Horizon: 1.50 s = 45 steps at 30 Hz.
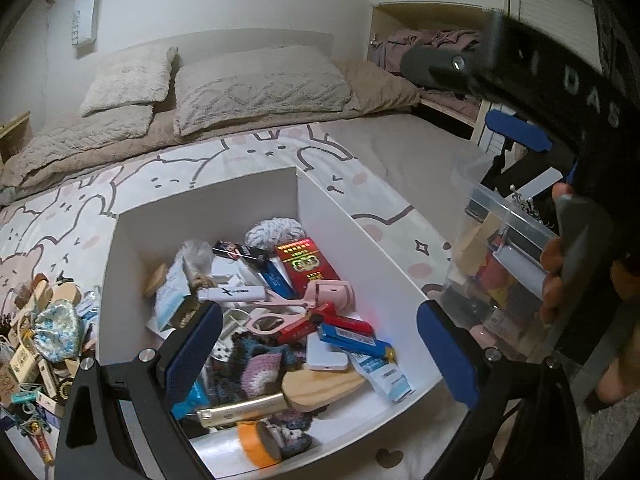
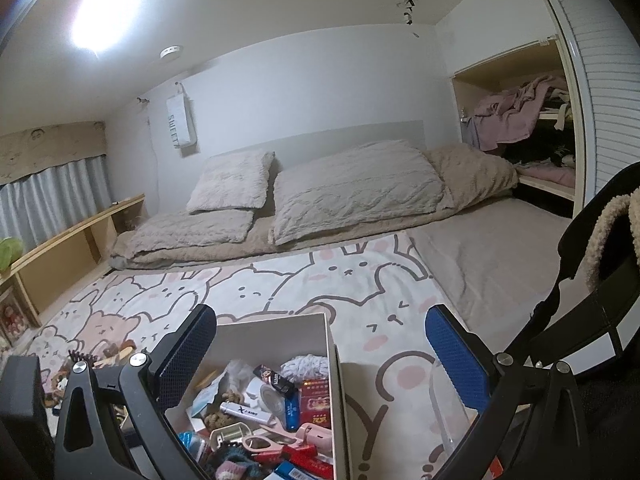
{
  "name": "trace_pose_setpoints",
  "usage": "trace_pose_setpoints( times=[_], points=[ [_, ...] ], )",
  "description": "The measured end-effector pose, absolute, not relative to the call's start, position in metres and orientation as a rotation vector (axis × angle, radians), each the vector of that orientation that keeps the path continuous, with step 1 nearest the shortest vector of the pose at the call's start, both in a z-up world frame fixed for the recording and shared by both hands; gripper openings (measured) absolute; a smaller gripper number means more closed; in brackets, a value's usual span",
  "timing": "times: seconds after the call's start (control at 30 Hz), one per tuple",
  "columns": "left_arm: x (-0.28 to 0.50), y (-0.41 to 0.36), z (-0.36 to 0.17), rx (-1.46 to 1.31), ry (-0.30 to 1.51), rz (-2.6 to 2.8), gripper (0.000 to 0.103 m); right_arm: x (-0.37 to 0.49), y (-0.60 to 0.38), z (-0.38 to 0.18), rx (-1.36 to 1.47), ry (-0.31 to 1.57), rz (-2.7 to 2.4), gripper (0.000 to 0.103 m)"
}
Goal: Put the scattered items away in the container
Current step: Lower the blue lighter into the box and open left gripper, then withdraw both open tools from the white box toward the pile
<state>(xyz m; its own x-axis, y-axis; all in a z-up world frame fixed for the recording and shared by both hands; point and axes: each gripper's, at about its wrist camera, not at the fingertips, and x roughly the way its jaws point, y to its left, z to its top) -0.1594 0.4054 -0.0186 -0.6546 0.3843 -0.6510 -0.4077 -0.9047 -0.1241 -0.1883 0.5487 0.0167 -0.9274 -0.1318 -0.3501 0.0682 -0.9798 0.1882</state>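
While both grippers are hovering above the bedding, the left gripper (image 1: 320, 344) is hanging with its blue pads spread wide and gripping nothing, directly over the white box (image 1: 360, 240) that is serving as the container. Inside it are lying, among other clutter, an orange tape roll (image 1: 256, 442), a gold lighter (image 1: 240, 410), a pink eyelash curler (image 1: 296, 304) and a red carton (image 1: 306, 264). Left of the box, a pile of still-scattered trinkets (image 1: 44, 336) is resting on the bunny-print blanket (image 1: 240, 152). To the right, a clear plastic bin (image 1: 500, 256) is sitting beside a person's fingers (image 1: 554, 280). The right gripper (image 2: 320, 352) is likewise standing wide and empty above the box's near corner. Farther back, pillows (image 2: 352, 188) are leaning against the headboard.
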Motion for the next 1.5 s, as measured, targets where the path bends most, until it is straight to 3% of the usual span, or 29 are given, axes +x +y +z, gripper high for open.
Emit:
trace_pose_setpoints(
  times=[1.5],
  points=[
    [-0.148, 0.279, 0.042, -0.789, -0.029, 2.769, 0.103, -0.165, 0.504, 0.01, 0.617, -0.114, -2.84, 0.103]
  ],
)
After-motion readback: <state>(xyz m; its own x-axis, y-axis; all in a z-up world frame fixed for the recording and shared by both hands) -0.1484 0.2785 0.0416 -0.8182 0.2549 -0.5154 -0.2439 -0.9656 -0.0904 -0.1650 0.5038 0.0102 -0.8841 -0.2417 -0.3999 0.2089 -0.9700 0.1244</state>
